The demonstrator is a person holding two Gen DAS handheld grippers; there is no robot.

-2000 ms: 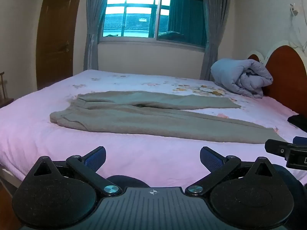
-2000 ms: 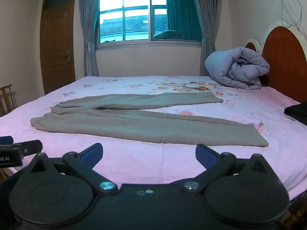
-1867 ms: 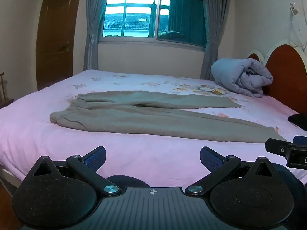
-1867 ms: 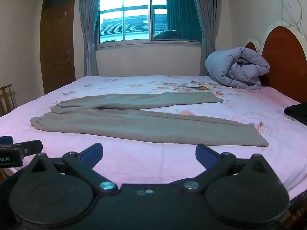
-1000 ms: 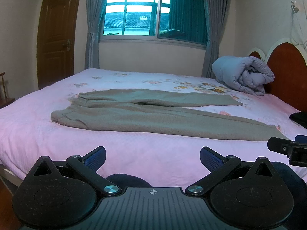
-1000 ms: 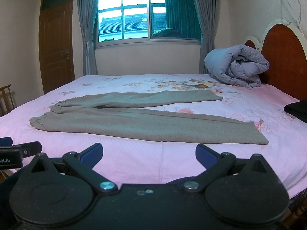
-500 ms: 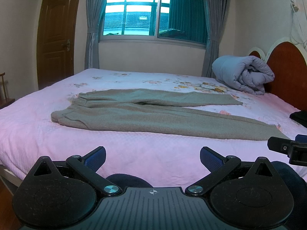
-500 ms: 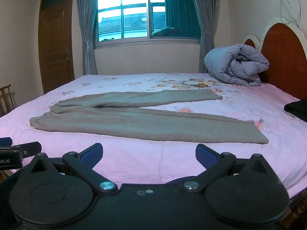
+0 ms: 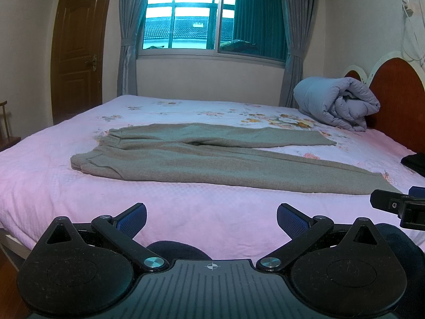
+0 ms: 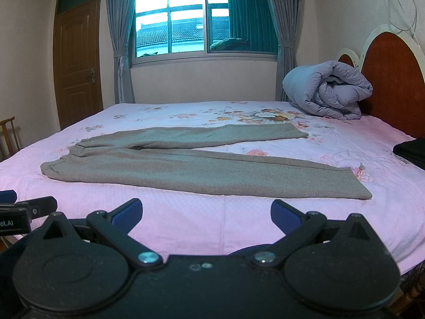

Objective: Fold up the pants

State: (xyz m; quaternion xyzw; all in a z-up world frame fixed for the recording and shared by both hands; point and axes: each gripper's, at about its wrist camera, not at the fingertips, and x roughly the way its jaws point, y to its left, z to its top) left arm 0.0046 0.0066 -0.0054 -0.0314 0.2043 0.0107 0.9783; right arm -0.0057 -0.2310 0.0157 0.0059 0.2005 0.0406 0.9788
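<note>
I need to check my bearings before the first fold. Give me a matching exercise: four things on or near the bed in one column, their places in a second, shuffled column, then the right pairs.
Things:
1. pants
2. rolled quilt
3. black item
4. door

Places:
A. in the left wall, beside the window
B. spread flat across the middle of the bed, legs pointing right
C. at the right edge of the bed, only partly in view
D. at the far right corner, against the headboard

Pairs: 1-B, 2-D, 3-C, 4-A
</note>
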